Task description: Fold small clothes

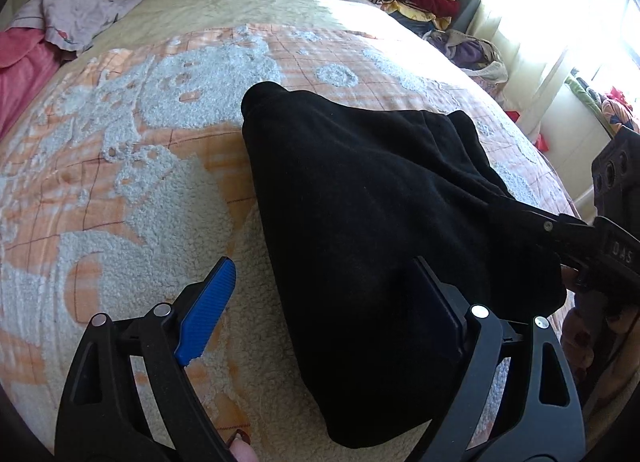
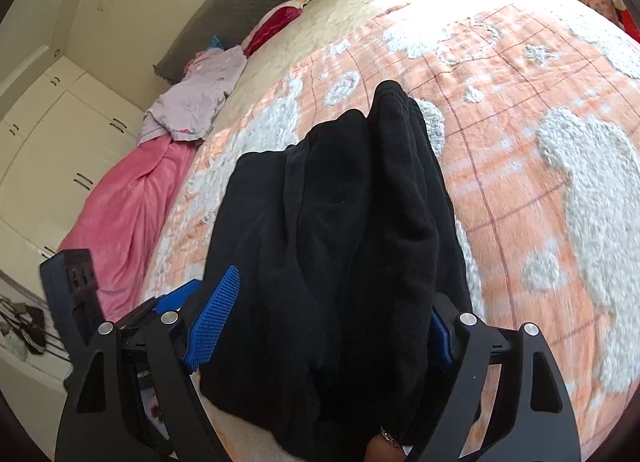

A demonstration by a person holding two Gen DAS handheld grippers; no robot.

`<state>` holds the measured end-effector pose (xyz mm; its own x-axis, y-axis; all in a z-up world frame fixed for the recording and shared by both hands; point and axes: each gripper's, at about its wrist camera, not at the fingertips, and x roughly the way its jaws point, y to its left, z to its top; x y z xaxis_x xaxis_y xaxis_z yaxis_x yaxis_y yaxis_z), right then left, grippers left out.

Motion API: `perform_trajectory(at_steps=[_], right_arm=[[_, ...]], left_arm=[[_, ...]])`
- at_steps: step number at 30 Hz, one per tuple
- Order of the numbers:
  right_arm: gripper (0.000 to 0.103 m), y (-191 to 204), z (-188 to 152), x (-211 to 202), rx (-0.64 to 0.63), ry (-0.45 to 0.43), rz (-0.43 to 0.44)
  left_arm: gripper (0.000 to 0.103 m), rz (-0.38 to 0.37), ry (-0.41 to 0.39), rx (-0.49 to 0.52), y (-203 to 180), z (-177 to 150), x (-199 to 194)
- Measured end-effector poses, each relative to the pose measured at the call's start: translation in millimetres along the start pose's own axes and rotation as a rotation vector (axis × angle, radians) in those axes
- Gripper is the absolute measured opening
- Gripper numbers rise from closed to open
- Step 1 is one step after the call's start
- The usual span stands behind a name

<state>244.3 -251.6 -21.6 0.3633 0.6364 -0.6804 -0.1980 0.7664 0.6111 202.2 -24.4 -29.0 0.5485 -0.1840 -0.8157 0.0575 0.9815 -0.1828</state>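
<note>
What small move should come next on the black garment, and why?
Probably close the right gripper on the near edge of the black garment. It lies bunched, only partly folded, on the patterned blanket, and both grippers stand open; the left gripper looks less squarely placed.

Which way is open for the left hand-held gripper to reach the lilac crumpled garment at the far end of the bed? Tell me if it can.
Probably yes: the left hand-held gripper stands open, and bare orange patterned blanket stretches to the lilac crumpled garment. The black fleece garment lies to the right, off that path.
</note>
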Motion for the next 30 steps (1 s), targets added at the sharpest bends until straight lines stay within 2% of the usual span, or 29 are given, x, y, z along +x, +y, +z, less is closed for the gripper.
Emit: perform_trajectory(at_steps=[1,2,5,9,12,15,18,21,22,27,30], right_arm=[[0.075,-1,1,2,-0.002,0.0,-0.019],[0.067,1,2,5,-0.013,0.0,-0.039],[0.034,7,4,6,-0.06,-0.012,-0.029],[0.023,33,9,0,-0.162,-0.056,-0.042],[0.022,56,13,-11,-0.261,-0.108,-0.017],[0.022,63,15,-23,-0.332,-0.143,-0.04],[0.022,41,16,-19,-0.284,-0.125,-0.075],[0.022,9,9,-3,-0.2,-0.065,-0.13],[0.024,1,6,-1,-0.181,-0.062,-0.14],[0.055,-9,-10,-6,-0.16,-0.116,-0.226],[0.059,-5,-16,-13,-0.162,-0.139,-0.28]], left_arm=[[0.08,-0.001,0.0,0.0,0,0,0],[0.081,-0.001,-0.001,0.001,1,0,0],[0.081,0.002,-0.001,0.004,1,0,-1],[0.081,0.003,-0.006,-0.001,1,1,-5],[0.081,0.001,-0.023,-0.006,-1,2,-12],[0.081,-0.019,-0.03,-0.018,-2,3,-16],[0.082,-0.01,-0.012,0.009,-9,0,-10],[0.082,-0.01,0.022,0.02,-14,-6,1],[0.083,-0.012,0.028,0.021,-14,-8,3],[0.083,-0.01,0.027,0.023,-15,-12,5],[0.083,-0.008,0.026,0.025,-15,-11,3]])
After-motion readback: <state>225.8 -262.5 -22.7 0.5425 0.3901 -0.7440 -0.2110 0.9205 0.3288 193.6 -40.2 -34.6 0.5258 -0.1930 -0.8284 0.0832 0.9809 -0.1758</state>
